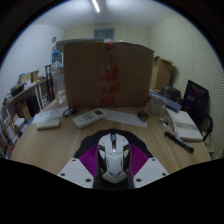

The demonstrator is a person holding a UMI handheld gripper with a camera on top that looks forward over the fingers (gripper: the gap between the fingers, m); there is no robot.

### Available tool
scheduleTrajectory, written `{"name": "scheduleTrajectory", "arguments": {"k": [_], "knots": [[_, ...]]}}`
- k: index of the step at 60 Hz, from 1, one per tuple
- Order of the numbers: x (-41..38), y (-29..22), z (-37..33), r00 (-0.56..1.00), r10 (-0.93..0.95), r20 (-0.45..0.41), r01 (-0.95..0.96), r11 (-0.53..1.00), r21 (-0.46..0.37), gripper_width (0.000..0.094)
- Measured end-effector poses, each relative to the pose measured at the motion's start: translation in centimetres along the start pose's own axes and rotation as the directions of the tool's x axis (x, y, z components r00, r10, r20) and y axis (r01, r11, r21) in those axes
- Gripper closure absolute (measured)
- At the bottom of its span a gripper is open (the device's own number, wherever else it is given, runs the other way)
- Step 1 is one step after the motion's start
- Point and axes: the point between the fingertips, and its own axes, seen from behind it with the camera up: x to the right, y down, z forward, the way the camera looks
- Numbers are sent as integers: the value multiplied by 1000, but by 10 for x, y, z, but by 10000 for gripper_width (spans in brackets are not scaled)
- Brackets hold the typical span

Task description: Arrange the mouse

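A white and black computer mouse (113, 156) sits between my gripper's (113, 160) two fingers, its front pointing away from me. The purple pads (91, 159) press against both of its sides. The mouse appears held a little above the wooden table (60, 140). The bottom of the mouse and the fingertips are hidden by the dark lower edge.
A large cardboard box (108, 72) stands upright at the back of the table. A white keyboard (88, 117) and a white tray (46, 121) lie ahead to the left. A notebook (185, 124), a black pen-like item (178, 142) and a dark screen (196, 100) are to the right.
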Motion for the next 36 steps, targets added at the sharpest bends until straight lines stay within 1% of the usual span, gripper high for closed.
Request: {"name": "scheduleTrajectory", "arguments": {"k": [3,4,9,11,13,15,16,21,23,28,36], "knots": [[3,12,4,1000,-7,-12,6,999,-36,541],[4,18,5,1000,-2,-12,2,998,-61,529],[4,18,6,998,57,1,-56,996,-68,458],[4,18,6,998,62,3,-61,996,-70,413],[3,21,6,999,54,7,-53,995,-86,386],[2,21,5,999,43,15,-41,996,-83,353],[2,21,4,999,36,20,-35,996,-83,257],[5,24,-8,1000,4,22,-2,996,-85,73],[4,25,-17,999,-16,32,18,997,-76,97],[2,23,-45,997,-41,67,43,999,-32,79],[0,25,-109,985,19,171,-23,1000,22,82]]}}
